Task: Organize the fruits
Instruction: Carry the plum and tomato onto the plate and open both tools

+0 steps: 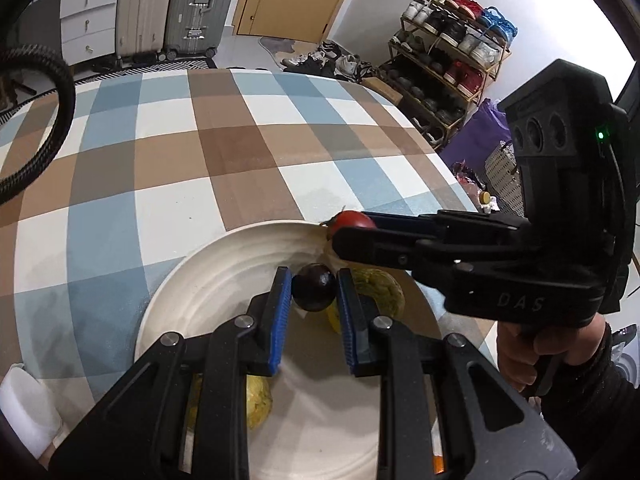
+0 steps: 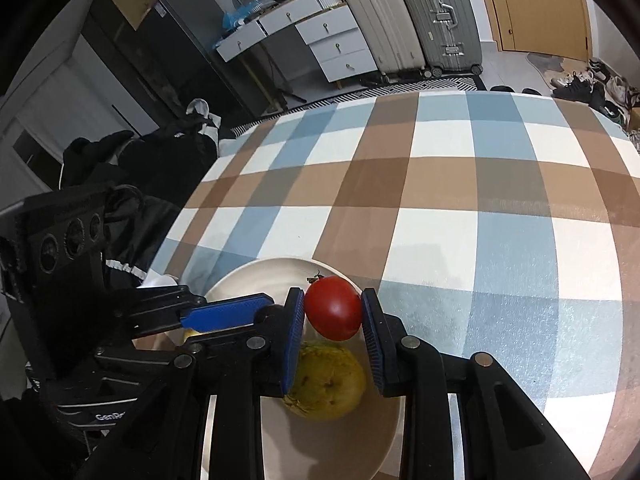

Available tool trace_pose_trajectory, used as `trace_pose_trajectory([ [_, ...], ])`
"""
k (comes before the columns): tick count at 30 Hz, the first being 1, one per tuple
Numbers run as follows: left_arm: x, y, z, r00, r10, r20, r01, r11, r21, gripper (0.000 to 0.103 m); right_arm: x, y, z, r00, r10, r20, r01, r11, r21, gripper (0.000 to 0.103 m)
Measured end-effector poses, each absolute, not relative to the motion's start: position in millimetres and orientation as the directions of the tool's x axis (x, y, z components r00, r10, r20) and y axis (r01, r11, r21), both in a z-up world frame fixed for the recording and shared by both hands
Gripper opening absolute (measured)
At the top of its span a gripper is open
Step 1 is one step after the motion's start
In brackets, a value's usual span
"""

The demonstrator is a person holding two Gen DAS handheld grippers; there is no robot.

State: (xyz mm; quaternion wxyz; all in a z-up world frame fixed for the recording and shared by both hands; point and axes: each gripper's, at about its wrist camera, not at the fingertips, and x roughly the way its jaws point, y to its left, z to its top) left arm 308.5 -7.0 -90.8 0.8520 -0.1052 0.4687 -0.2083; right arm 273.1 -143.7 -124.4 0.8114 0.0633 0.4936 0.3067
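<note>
My left claw (image 1: 313,294) pinches a dark plum (image 1: 314,287) over the white plate (image 1: 224,272); my right claw (image 2: 333,314) clamps a red tomato (image 2: 333,307) above a yellow-green fruit (image 2: 326,380) (a second one lies nearer me). I judge both are mid-placement: next, lower gently and release onto bare plate.

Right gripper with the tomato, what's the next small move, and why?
Probably lower the right gripper a touch, then open it. The tomato is clamped between its blue pads over the white bowl, just above a yellow-green fruit; a short drop looks gentler.
</note>
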Motion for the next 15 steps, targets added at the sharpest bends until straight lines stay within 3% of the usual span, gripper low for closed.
trace_pose_trajectory([
  [7, 304, -9, -85, 0.496, -0.464, -0.734, 0.276, 0.886, -0.374, 0.021, 267, -143, -120, 0.358, 0.551, -0.754, -0.451, 0.809, 0.378, 0.034],
  [15, 280, -1, -59, 0.555, -0.415, -0.721, 0.252, 0.910, -0.329, 0.037, 232, -161, -83, 0.458, 0.563, -0.688, -0.457, 0.813, 0.360, 0.045],
])
